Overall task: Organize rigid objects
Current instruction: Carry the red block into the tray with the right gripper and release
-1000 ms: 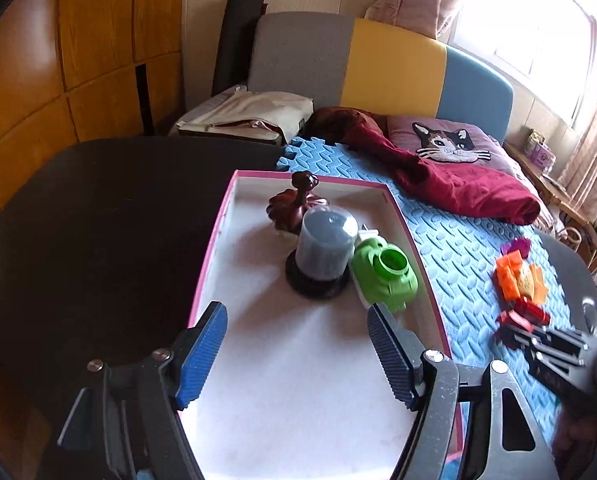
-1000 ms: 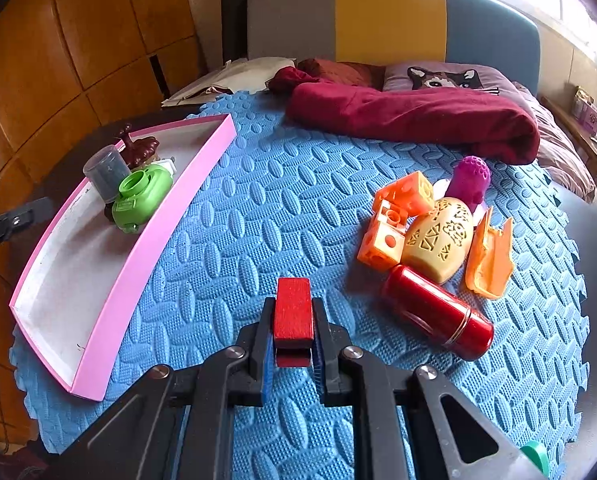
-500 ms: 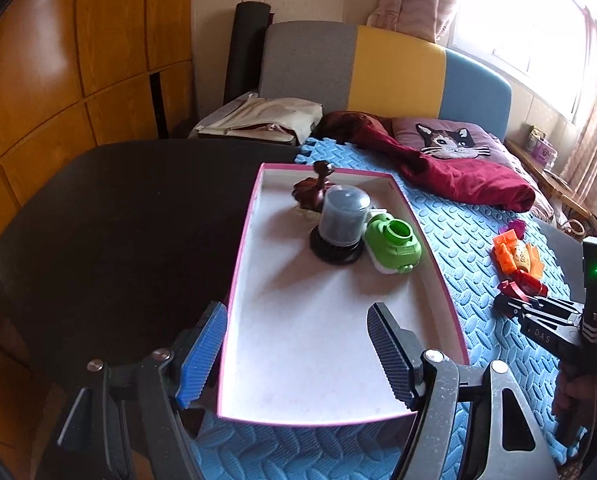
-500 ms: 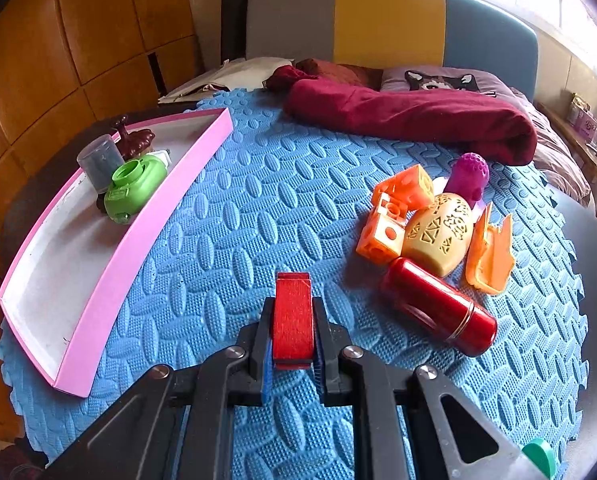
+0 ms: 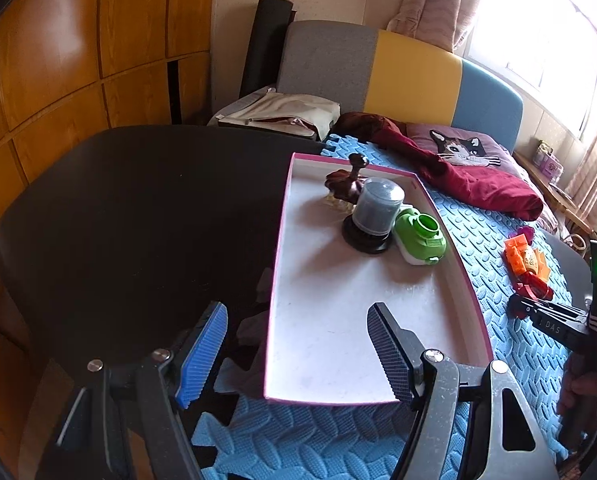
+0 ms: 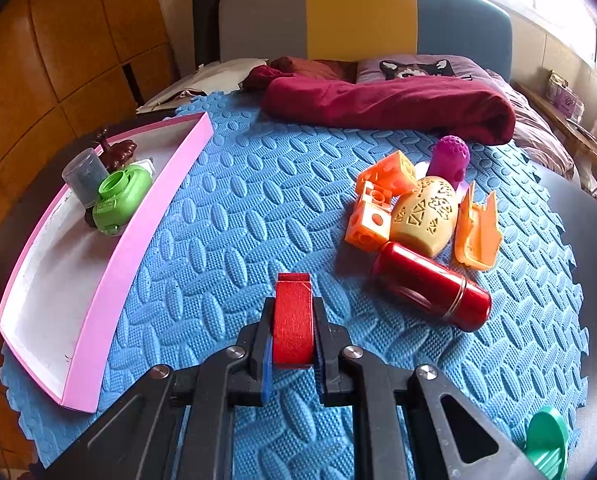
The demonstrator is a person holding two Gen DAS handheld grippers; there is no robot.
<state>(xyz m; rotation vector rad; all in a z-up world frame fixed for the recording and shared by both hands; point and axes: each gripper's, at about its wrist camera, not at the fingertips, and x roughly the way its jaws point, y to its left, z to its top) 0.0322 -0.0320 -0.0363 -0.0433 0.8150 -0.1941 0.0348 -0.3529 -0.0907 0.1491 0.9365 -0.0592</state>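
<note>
A pink-rimmed white tray (image 5: 378, 328) (image 6: 110, 264) lies on the blue foam mat (image 6: 258, 208). In it stand a dark red figurine (image 5: 348, 184), a grey cylinder on a black base (image 5: 374, 216) and a green toy (image 5: 420, 236) (image 6: 120, 200). My left gripper (image 5: 298, 354) is open and empty, near the tray's near end. My right gripper (image 6: 292, 340) is shut on a red block (image 6: 293, 320), held above the mat. To its right lie a red bottle (image 6: 432, 286), orange cubes (image 6: 372, 216), a cream egg (image 6: 426, 216), an orange clip (image 6: 476, 232) and a purple toy (image 6: 452, 156).
The mat covers a dark round table (image 5: 138, 216). A dark red cloth (image 6: 386, 102) lies at the mat's far edge, with a cat cushion (image 5: 462, 148) and a sofa behind it. Wooden wall panels stand at the left. A beige bag (image 5: 278, 114) lies behind the table.
My left gripper has pulled back from over the tray towards its near end, still open. My right gripper holds the red block much as before, slightly nearer the mat's middle.
</note>
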